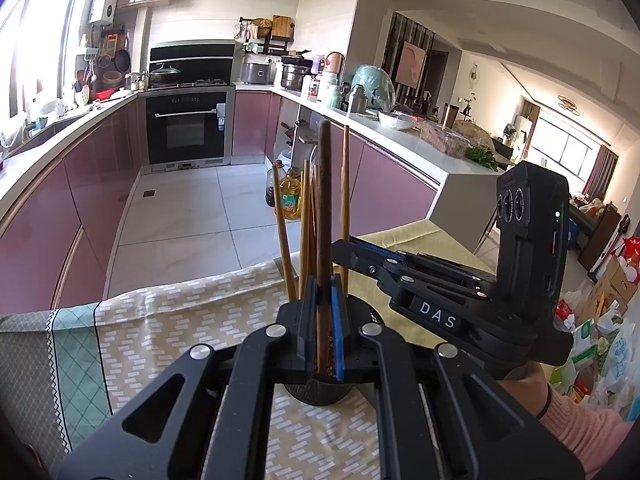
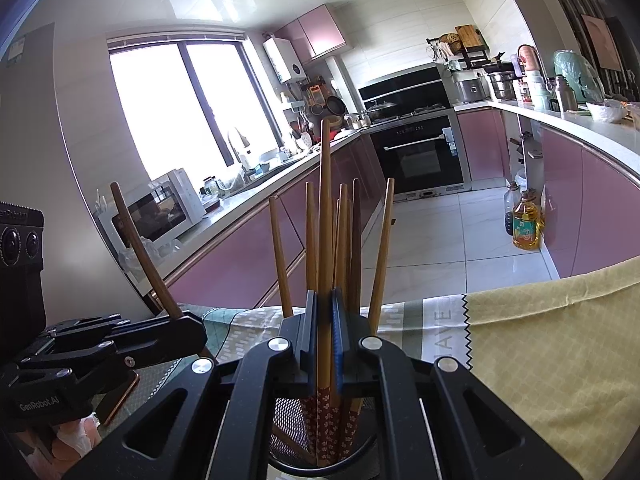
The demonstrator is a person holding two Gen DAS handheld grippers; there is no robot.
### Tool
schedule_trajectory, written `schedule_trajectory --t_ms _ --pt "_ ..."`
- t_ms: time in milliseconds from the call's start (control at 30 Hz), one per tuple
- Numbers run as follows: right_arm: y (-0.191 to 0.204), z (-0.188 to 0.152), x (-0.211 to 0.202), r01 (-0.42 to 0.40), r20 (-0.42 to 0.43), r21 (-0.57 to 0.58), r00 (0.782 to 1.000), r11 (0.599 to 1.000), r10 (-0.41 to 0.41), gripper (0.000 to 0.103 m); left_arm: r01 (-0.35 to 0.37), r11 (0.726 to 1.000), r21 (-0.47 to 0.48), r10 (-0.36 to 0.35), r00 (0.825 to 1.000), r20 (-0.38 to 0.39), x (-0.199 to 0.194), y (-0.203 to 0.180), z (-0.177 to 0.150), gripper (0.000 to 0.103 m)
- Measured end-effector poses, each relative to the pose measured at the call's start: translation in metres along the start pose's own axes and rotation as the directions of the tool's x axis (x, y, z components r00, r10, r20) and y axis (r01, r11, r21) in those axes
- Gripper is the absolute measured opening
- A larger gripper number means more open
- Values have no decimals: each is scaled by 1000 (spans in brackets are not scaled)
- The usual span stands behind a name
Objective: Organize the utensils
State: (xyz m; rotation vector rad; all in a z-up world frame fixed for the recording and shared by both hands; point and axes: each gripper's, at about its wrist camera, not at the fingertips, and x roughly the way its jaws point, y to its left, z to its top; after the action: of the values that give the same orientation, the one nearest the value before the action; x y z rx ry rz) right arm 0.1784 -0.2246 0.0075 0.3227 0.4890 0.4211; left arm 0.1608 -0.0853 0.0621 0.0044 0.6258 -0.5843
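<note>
We see the left gripper closed tight on one dark brown chopstick, which stands almost upright between its blue pads, with its lower end reaching down into the black mesh holder. The right gripper is also closed, and it grips one light wooden chopstick whose patterned lower end is inside the same holder. Several other chopsticks stand in this holder and lean a little to different sides. The holder stands on a table covered with a patterned tablecloth, near the table edge that faces the kitchen floor. In the left wrist view, the right gripper comes in from the right side, held by a hand in a pink sleeve.
</note>
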Motion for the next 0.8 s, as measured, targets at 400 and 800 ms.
schedule_trajectory --t_ms 400,800 --pt "-1 -4 -2 6 -1 -5 1000 1000 -6 6 -5 1000 12 5 1000 3 7 -3 -2 7" --pt "-3 -6 0 5 -16 1 1000 1000 -5 6 1 999 34 -1 1000 0 12 -4 -2 7"
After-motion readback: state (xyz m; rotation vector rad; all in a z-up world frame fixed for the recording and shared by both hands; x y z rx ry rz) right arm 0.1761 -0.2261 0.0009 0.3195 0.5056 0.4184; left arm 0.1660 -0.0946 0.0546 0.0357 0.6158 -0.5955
